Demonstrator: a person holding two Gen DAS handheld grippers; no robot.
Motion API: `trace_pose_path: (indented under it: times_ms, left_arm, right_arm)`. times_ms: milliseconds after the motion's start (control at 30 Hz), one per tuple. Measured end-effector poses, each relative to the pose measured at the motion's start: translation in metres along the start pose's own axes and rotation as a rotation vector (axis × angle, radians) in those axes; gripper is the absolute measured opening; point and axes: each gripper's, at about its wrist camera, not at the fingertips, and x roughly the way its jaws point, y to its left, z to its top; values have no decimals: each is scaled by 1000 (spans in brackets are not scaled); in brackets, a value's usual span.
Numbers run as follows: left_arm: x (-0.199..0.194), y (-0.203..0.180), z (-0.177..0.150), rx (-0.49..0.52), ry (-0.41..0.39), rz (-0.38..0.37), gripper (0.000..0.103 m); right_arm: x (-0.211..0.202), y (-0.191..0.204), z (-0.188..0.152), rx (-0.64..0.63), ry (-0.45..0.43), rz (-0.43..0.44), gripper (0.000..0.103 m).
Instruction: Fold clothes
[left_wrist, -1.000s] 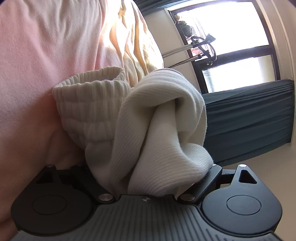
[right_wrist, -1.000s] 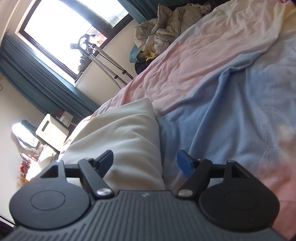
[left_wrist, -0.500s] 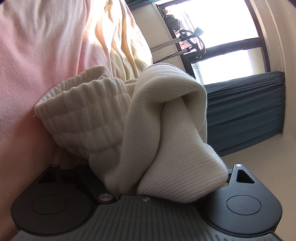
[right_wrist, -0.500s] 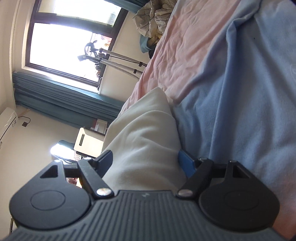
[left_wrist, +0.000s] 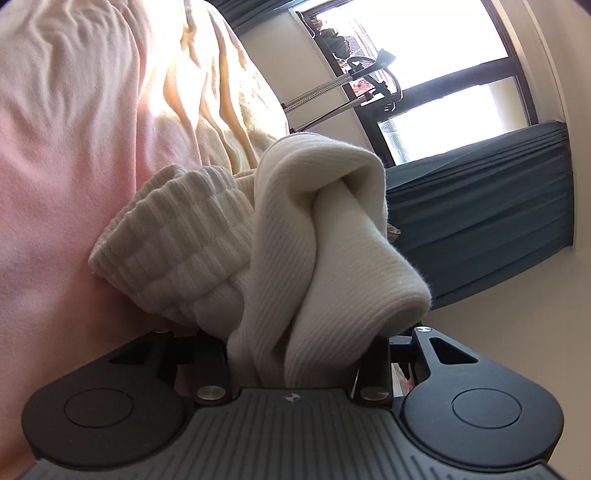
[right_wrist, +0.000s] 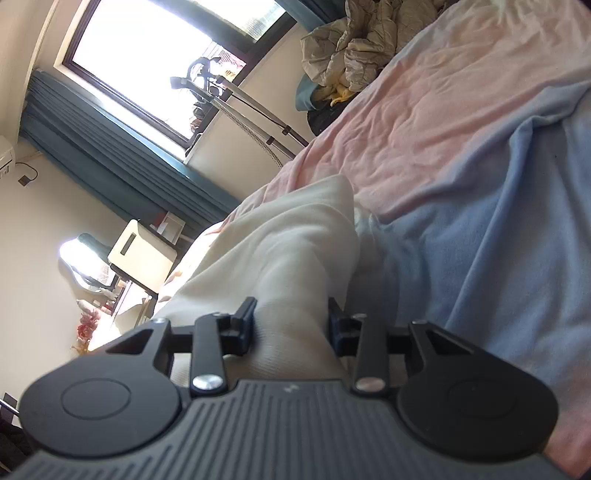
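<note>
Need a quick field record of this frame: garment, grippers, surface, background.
garment: cream ribbed knit, bunched, ribbed cuff showing
left gripper: jaws just closed in, clamped on the knit
right gripper: jaws just closed in, pinching another smoother part of the cream fabric
surface: bed with pink sheet and blue blanket
background: window, teal curtain, rumpled beige pile at far end of bed

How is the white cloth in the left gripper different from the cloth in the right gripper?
The left gripper pinches a bunched, ribbed cloth with a thick cuff. The right gripper pinches a flatter, smoother cloth reaching away over the bed. Both are cream-white, and both grippers have just been closing on them.
</note>
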Motion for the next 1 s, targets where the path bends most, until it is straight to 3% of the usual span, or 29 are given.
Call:
trace_pose_path:
  times_ms: [233,467,633,800,1000]
  left_arm:
    - [-9,-59,-17,62,13,-54,42]
    - [41,-133,-69,101,75,-177,42]
    - [121,-191,-140,135,180,-246,42]
    - [202,-233,-212,184,303,-278,42]
    - [275,-244,-290,267,419,-259,43]
  right_arm:
    - [-49,17,30,-34,-79,22,36]
    - [-125,-10,94,-62,-205,25,36]
    - [-184,-65,148,-58,-302,-45,36]
    - [-237,-145,197,-9,-377,-160,36]
    - [-271,-227,210,-15,-432,-304,36]
